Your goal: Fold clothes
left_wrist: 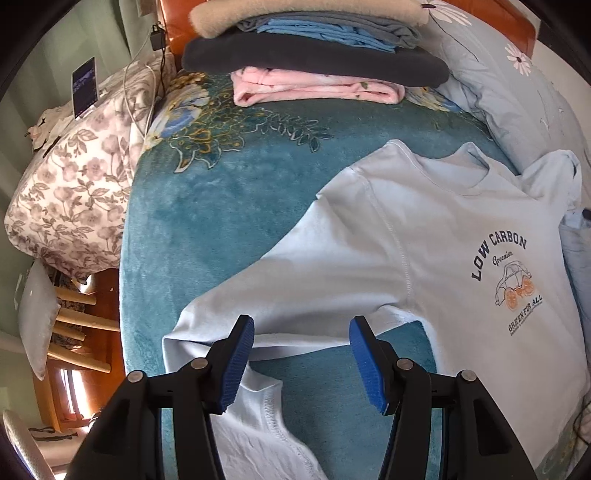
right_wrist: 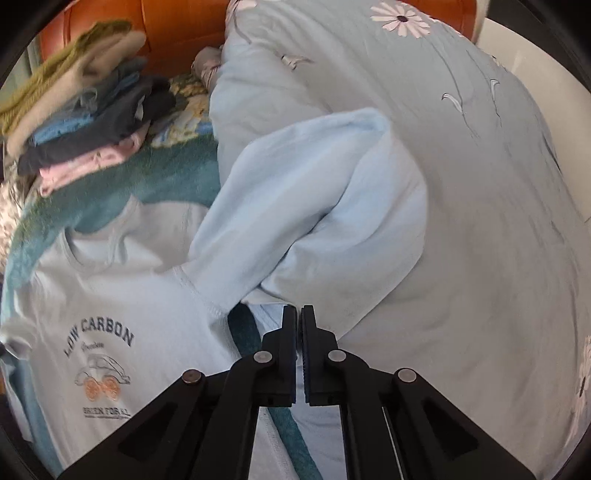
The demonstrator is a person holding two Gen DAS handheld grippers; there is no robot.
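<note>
Pale blue T-shirt (left_wrist: pixel 424 236) spread on teal blanket (left_wrist: pixel 221 229); left gripper (left_wrist: pixel 302 363) agape over sleeve at 6 o'clock, right gripper (right_wrist: pixel 299 354) clenched, grasp unclear; sleeve liable to bunch.

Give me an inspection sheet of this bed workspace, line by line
Surface: teal floral blanket on the bed.
Job's things: light blue T-shirt lies print up; its one sleeve is lifted and bunched. Folded stack by the headboard.
Clutter: flowered quilt, daisy duvet, phone.
Grippers: left claw open over the other sleeve; right claw shut, grip on cloth unclear.
Cables: charger and cords by the phone.
Surroundings: orange headboard, wooden chair.
</note>
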